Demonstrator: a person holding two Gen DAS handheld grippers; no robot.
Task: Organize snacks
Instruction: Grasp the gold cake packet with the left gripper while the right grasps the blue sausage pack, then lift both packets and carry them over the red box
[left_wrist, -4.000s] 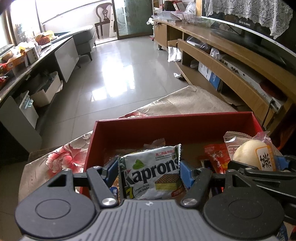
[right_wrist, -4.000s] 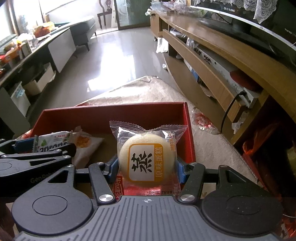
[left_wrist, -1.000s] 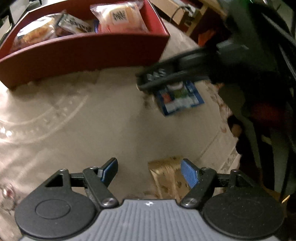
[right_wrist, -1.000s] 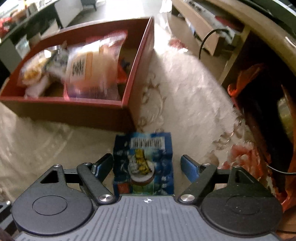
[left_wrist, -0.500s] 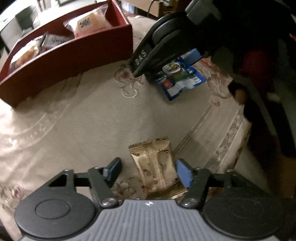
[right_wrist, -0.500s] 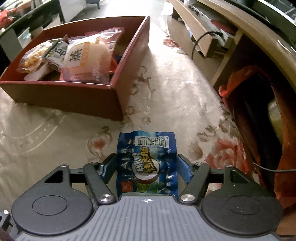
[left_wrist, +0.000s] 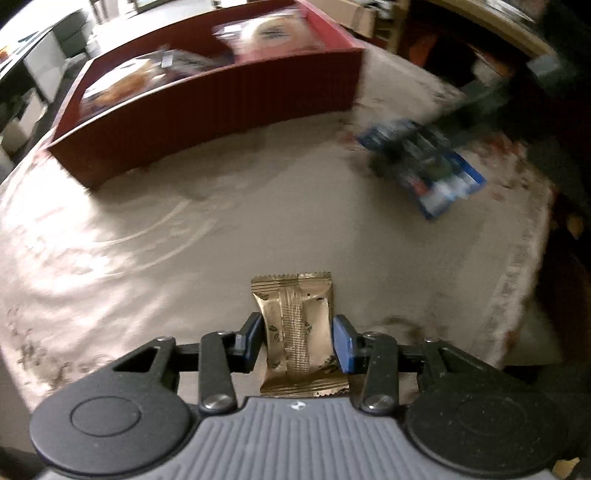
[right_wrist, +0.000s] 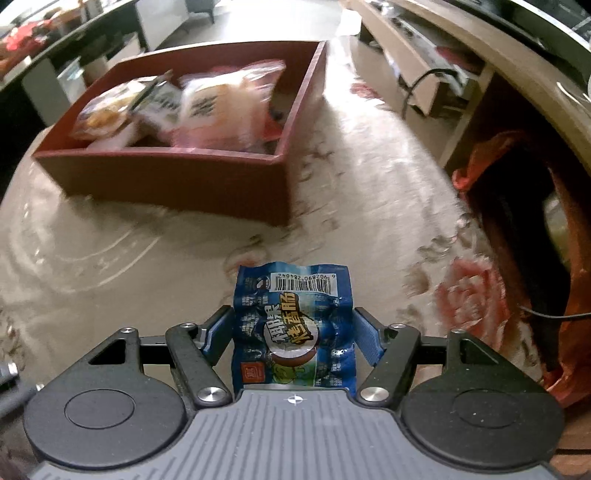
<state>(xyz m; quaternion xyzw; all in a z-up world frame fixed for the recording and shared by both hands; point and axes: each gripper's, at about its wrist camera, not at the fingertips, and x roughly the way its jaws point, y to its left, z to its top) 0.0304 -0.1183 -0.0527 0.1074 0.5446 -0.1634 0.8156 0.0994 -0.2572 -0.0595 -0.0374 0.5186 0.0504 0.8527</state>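
My left gripper (left_wrist: 297, 341) is shut on a gold snack packet (left_wrist: 295, 325), its blue pads pressing both long sides just above the beige tablecloth. In the right wrist view, my right gripper (right_wrist: 293, 336) is shut on a blue snack packet (right_wrist: 291, 321) with its barcode end pointing away. That blue packet (left_wrist: 436, 177) also shows blurred at the right of the left wrist view. Beyond both grippers stands the red box (right_wrist: 184, 181), holding several wrapped snacks, among them a pale bun packet (right_wrist: 221, 107). The red box (left_wrist: 221, 103) lies at the top in the left wrist view.
A beige floral tablecloth (right_wrist: 369, 192) covers the table, whose edge (left_wrist: 532, 258) runs close on the right. Beyond it on the right are a wooden TV bench (right_wrist: 461, 44) and an orange bag (right_wrist: 498, 155). Tiled floor and low cabinets lie past the box.
The left gripper moved over the gold packet and shut on it. The right gripper's pads closed in on the blue packet, and the box now sits farther off in its view.
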